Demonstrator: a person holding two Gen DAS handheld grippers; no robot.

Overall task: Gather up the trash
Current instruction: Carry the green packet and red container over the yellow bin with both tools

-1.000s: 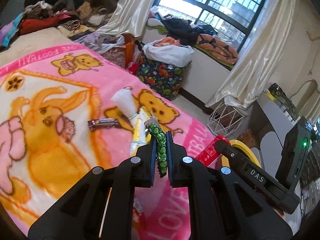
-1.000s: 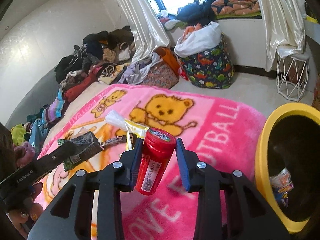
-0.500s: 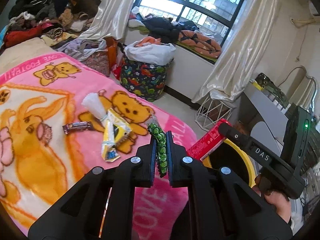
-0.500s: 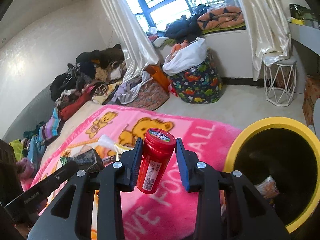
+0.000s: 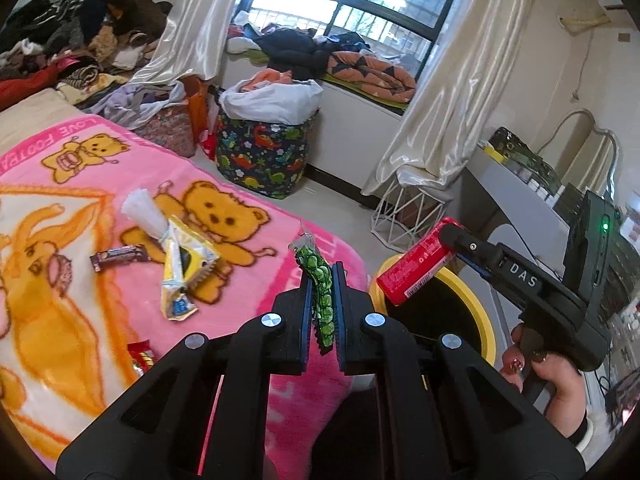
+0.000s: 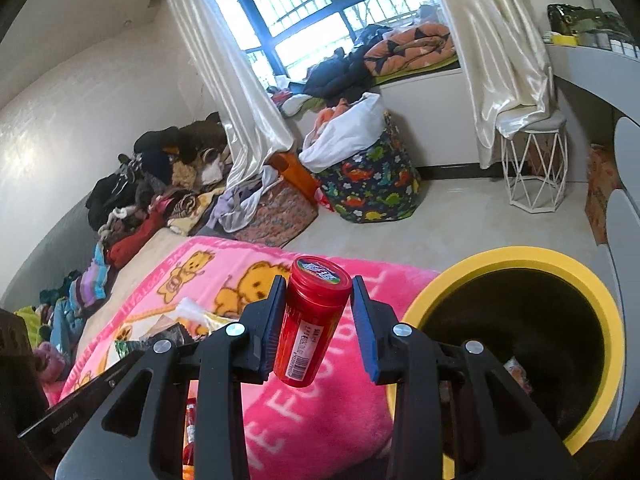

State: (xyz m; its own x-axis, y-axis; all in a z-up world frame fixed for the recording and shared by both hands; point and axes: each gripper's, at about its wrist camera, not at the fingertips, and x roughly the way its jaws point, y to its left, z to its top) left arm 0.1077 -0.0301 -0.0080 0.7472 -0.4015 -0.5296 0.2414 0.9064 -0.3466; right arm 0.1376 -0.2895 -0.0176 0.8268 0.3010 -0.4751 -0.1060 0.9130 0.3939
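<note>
Right gripper [image 6: 316, 320] pinching a red canister [image 6: 310, 322], left gripper [image 5: 322, 312] clamping a green wrapper [image 5: 320, 300], should both release squarely over the yellow-rimmed bin [image 6: 520, 256], lower right.

Both tongs are matte black plastic with triangular cut-outs, silver screw heads at the joints and blue pads lining the fingers [image 5: 307, 312]. The right tongs [image 5: 448, 236] carry white "DAS" lettering and a green light; a bare hand [image 5: 548, 376] shows painted nails.
</note>
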